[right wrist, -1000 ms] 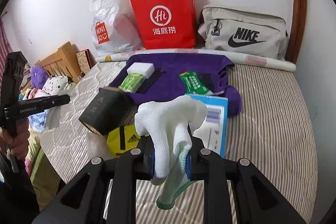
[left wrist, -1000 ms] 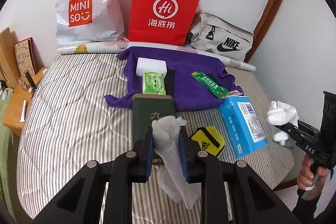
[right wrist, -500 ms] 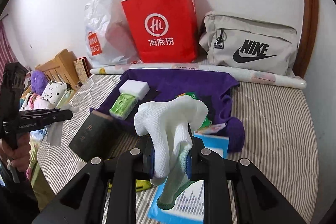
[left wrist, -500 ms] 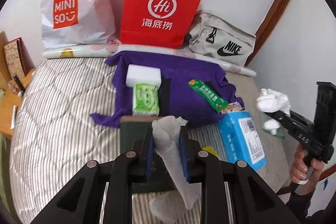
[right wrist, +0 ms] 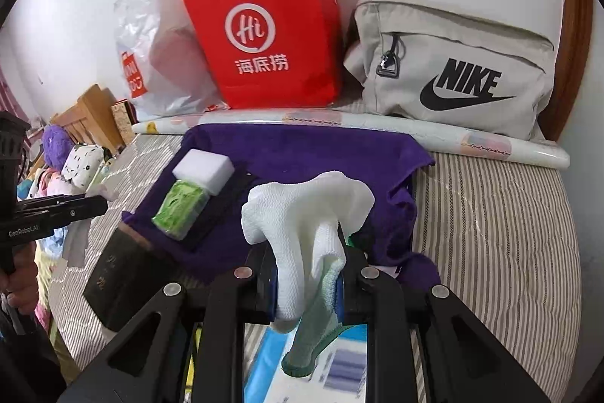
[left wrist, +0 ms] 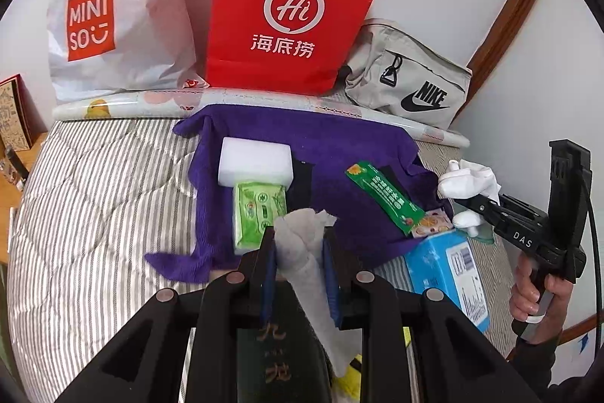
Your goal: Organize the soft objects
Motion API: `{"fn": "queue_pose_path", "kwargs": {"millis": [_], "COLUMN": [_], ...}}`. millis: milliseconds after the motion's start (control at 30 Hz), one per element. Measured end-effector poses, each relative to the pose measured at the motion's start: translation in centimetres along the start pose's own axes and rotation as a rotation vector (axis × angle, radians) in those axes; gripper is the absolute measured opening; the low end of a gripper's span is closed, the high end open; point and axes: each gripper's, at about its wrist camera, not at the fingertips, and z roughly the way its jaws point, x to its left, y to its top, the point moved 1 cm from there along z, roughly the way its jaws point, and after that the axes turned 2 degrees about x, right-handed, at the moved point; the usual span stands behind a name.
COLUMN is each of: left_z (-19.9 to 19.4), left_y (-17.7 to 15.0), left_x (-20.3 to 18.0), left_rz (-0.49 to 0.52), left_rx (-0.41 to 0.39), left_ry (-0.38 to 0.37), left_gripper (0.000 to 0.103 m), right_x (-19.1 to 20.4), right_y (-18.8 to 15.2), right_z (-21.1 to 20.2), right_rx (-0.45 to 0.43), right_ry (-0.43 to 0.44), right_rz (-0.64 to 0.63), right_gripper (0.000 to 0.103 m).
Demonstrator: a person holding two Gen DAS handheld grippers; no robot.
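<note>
While both grippers hang over the striped quilted mattress [left wrist: 94,214], each is closed on a soft item. The left gripper [left wrist: 299,253] has its narrow-set blue pads pressed on a crumpled white paper tissue [left wrist: 302,244]; the tissue rises above the fingertips in a ruffled tuft and trails down between the fingers towards the camera. The right gripper [right wrist: 306,274] clamps a white knitted glove with a green cuff [right wrist: 309,214]; the glove's fingers bulge up and over the tips, while the cuff hangs below the pads.

Beneath the left gripper lies a dark green book with gold characters [left wrist: 277,354]. Ahead of it a purple towel [left wrist: 339,153] is spread on the mattress, carrying a white sponge block [left wrist: 256,161], a green tissue pack [left wrist: 258,210] touching that block, and a green sachet [left wrist: 385,201]. A blue carton [left wrist: 449,274] lies at the towel's right edge, and a yellow item shows only partly under the left gripper's frame.

Along the white wall stand a white plastic MINISO bag [left wrist: 113,17], a red paper carrier bag [left wrist: 290,10] and a grey NIKE pouch [right wrist: 456,67], with a rolled printed sheet [right wrist: 415,133] lying in front of them. Brown wooden trim runs up the right corner. In the right wrist view, wooden furniture and soft toys sit at the far left of the mattress.
</note>
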Motion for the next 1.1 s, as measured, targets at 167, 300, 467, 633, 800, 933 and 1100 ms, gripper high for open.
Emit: {"fn": "queue_pose_path", "kwargs": {"millis": [167, 300, 467, 633, 800, 933, 1100], "left_z": [1.2, 2.3, 3.8, 5.2, 6.5, 7.6, 9.3], "left_y": [1.5, 2.4, 3.1, 3.4, 3.8, 4.3, 4.8], "left_x": [0.1, 0.0, -0.3, -0.4, -0.5, -0.6, -0.8], "left_rz": [-0.004, 0.006, 0.015, 0.021, 0.030, 0.029, 0.033], "left_rx": [-0.008, -0.008, 0.007, 0.027, 0.041, 0.046, 0.070], "left_ry": [0.002, 0.011, 0.011, 0.008, 0.010, 0.019, 0.027], "left_gripper": [0.022, 0.022, 0.022, 0.022, 0.022, 0.022, 0.022], "right_x": [-1.1, -1.2, -0.4, -1.0, -1.5, -1.6, -2.0], "right_y": [1.0, 2.2, 3.7, 4.7, 4.6, 4.3, 4.1], "right_z": [1.6, 2.8, 4.2, 7.6, 9.8, 10.9, 11.7], "right_rx": [0.031, 0.047, 0.044, 0.111, 0.166, 0.202, 0.235], "right_ry": [-0.004, 0.005, 0.000, -0.030, -0.014, -0.007, -0.011], "right_rz": [0.014, -0.002, -0.055, -0.054, -0.047, -0.050, -0.042], "right_gripper": [0.022, 0.022, 0.022, 0.022, 0.026, 0.030, 0.063]}}
